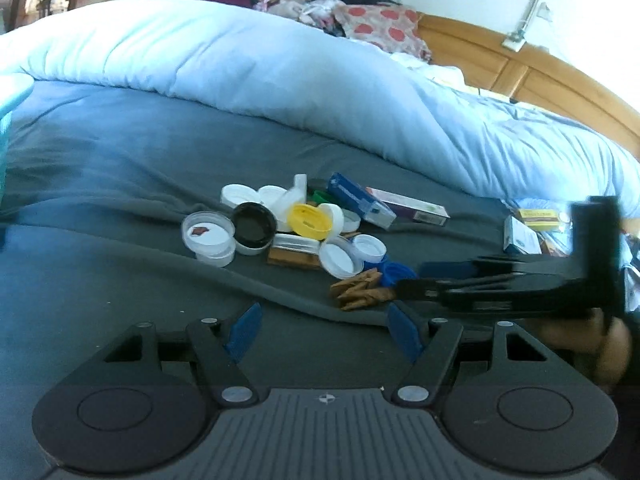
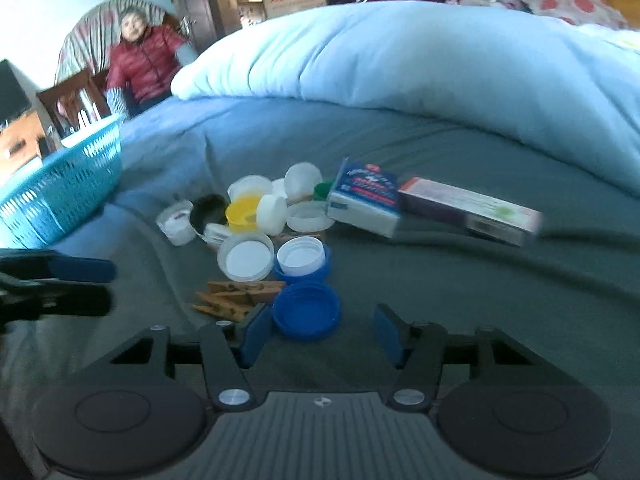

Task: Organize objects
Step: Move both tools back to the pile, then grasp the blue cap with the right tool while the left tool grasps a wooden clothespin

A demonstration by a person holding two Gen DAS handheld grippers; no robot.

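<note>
A heap of jar lids, boxes and wooden clothespins lies on the grey bed sheet point(image 1: 120, 208). It holds a yellow lid point(image 1: 308, 221), a black lid point(image 1: 254, 224), white lids point(image 2: 245, 260), a blue box point(image 2: 366, 198) and a purple box point(image 2: 470, 210). My left gripper point(image 1: 324, 334) is open and empty, short of the heap. My right gripper point(image 2: 320, 334) is open, with a blue lid point(image 2: 307, 310) just ahead between its fingertips; clothespins point(image 2: 236, 296) lie by its left finger. The right gripper also shows from the side in the left wrist view point(image 1: 500, 284).
A turquoise plastic basket point(image 2: 60, 196) stands on the bed at the left. A light blue duvet point(image 1: 280, 64) is bunched behind the heap. Small boxes point(image 1: 520, 236) lie at the right. A person in a red jacket point(image 2: 142, 64) sits beyond the bed. Clothes are piled by the wooden headboard point(image 1: 520, 68).
</note>
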